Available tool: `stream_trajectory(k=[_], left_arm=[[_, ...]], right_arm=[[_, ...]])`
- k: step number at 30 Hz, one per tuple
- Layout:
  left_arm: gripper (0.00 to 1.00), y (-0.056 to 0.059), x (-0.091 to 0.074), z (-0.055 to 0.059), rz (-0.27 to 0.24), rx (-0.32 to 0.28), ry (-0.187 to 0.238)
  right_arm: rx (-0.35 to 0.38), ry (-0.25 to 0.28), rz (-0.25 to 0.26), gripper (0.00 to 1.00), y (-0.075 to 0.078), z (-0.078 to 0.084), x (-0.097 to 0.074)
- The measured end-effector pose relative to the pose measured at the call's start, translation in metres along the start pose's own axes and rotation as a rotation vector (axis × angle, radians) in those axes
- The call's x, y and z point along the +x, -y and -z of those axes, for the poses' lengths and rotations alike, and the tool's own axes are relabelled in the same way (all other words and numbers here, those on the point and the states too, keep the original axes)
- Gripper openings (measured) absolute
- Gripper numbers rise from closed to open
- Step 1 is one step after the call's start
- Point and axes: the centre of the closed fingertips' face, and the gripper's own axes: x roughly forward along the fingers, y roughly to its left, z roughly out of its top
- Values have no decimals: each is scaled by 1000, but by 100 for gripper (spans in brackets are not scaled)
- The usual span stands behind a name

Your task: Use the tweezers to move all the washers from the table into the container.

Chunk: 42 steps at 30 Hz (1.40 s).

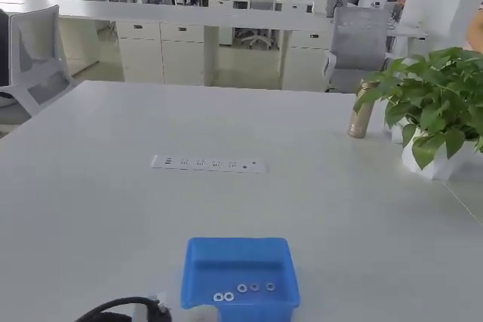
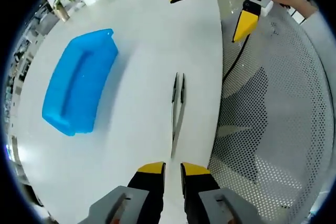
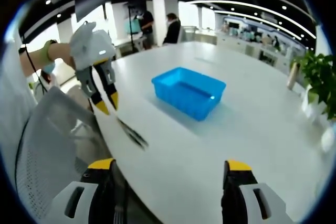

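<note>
While the tweezers lie just ahead of the barely parted jaws of the left gripper, the right gripper gapes wide, container beyond.

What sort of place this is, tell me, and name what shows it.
Most likely an open-plan office: rows of long white desks with drawer cabinets beneath, a grey swivel chair, and a potted plant on the worktable.

container blue | table white | washers silver | left tongs yellow-tipped | plant green
</note>
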Motion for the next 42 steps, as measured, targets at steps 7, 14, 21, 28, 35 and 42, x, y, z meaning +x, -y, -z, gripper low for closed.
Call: stream_trajectory(k=[7, 14, 21, 28, 35, 42], left_arm=[[24, 1, -20, 13, -23, -262, 175], [41, -8, -57, 2, -114, -550, 539], [58, -21, -88, -9, -244, -698, 845], [73, -26, -101, -16, -389, -670, 918], [82, -29, -107, -29, -435, -638, 976], [99, -28, -119, -39, -504, -643, 1026]], right_arm=[[-2, 22, 26, 85, 5, -6, -2], [24, 98, 64, 85, 14, -22, -12], [64, 213, 103, 87, 25, -38, -23], [70, 309, 142, 93, 29, -54, -39], [-39, 326, 187, 99, 25, -61, -49], [-15, 380, 191, 99, 24, -60, -57]])
